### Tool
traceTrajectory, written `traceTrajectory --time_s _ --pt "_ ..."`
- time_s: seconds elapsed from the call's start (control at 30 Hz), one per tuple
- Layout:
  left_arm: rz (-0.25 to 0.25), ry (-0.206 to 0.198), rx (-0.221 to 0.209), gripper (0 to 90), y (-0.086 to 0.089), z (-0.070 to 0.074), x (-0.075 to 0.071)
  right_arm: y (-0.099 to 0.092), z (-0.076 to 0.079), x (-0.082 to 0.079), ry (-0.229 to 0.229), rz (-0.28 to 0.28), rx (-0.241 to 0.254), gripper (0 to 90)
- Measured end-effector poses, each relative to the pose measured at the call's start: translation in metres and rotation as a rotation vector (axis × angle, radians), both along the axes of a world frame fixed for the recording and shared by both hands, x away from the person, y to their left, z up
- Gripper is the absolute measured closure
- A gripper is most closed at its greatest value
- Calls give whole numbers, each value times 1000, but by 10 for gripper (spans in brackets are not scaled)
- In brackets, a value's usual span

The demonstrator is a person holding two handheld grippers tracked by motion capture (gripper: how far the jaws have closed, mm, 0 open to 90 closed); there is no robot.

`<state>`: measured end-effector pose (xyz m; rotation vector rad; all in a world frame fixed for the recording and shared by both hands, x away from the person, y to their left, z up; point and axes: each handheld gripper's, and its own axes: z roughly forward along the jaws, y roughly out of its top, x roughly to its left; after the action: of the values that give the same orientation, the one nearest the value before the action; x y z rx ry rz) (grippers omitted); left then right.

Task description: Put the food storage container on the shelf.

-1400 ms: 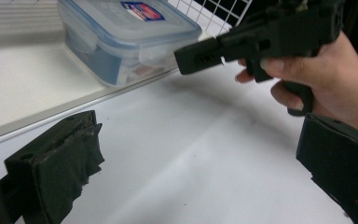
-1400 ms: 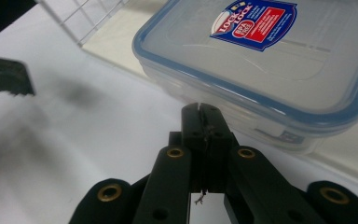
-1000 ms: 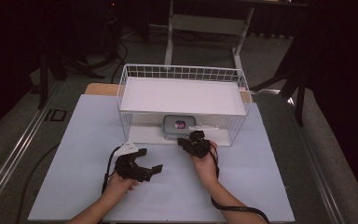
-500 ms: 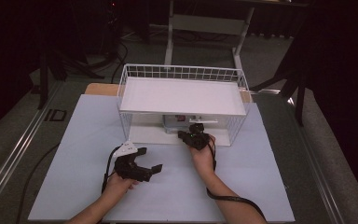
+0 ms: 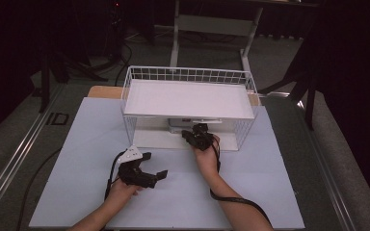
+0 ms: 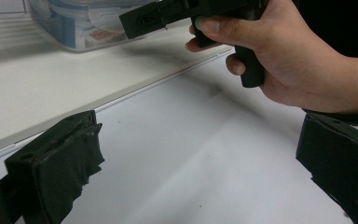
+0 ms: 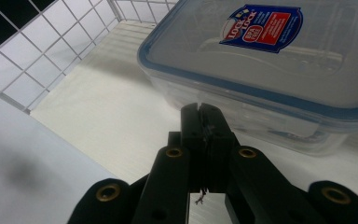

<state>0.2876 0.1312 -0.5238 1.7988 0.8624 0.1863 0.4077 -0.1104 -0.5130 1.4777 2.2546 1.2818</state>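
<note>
A wide bench covered with a pale lilac-white sheet takes up most of the scene, and toward its far side stands a white wire-mesh rack of two levels, with a flat white shelf board on top and a second white board at the bottom. On that lower board, under the upper shelf, sits a clear plastic rectangular storage box with a blue-rimmed lid and a blue and red label; from the high view only a sliver of it peeks out beneath the shelf edge, while the right gripper view shows it resting flat, lid on, near the front edge of the lower board. The person's right hand reaches to the open front of the rack, holding the black right tongs, whose jaws are clenched together with nothing between them; their tip sits just before the box's near wall, and I cannot tell whether it touches. The left hand rests well apart on the bare sheet in front of the rack, holding the black left tongs, released, the jaws standing wide with only the sheet between them, a grey three-cornered plate on top
</note>
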Motion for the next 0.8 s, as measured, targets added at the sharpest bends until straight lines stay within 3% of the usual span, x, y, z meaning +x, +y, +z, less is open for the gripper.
traceTrajectory --time_s 0.03,0.07,0.1,0.13,0.27,0.33,0.37,0.4,0.43,0.5,0.57,0.67,0.73,0.77,0.8 --pt "0 -2 -1 6 0 0 0 1 0 0 -4 0 -1 889" --pt "0 -2 -1 6 0 0 0 0 -2 2 -50 16 -13 894" --pt "-1 -3 6 6 -1 0 -1 0 -2 2 -52 13 -15 894" --pt "-1 -3 6 6 -1 0 -1 1 -1 0 0 -6 -3 894" --pt "-6 -3 4 6 -2 0 -2 1 -2 0 16 -11 23 883" --pt "-5 -7 7 6 -3 0 -2 -3 -5 1 -10 10 81 872" --pt "-5 -9 5 6 -3 0 -2 -3 -2 -2 61 -26 99 872" --pt "-4 -11 9 6 -3 1 -2 -3 -5 -4 -22 9 70 867" --pt "-5 -15 8 6 -3 1 -2 -2 -4 -8 -24 19 61 850" --pt "-6 -19 14 6 -4 2 -2 -3 -7 -11 -106 39 32 840" --pt "-7 -24 12 6 -3 3 -2 -2 -7 -15 -111 49 29 826" --pt "-7 -33 10 6 -3 5 -3 -2 -6 -31 -157 78 8 687" --pt "-13 -42 1 6 -3 6 -3 -3 -5 -34 -156 82 13 661" --pt "-17 -67 19 6 -3 8 -4 -4 -4 -38 -166 85 16 612" --pt "-14 -75 25 6 -3 8 -5 -6 1 -44 -182 98 16 496"
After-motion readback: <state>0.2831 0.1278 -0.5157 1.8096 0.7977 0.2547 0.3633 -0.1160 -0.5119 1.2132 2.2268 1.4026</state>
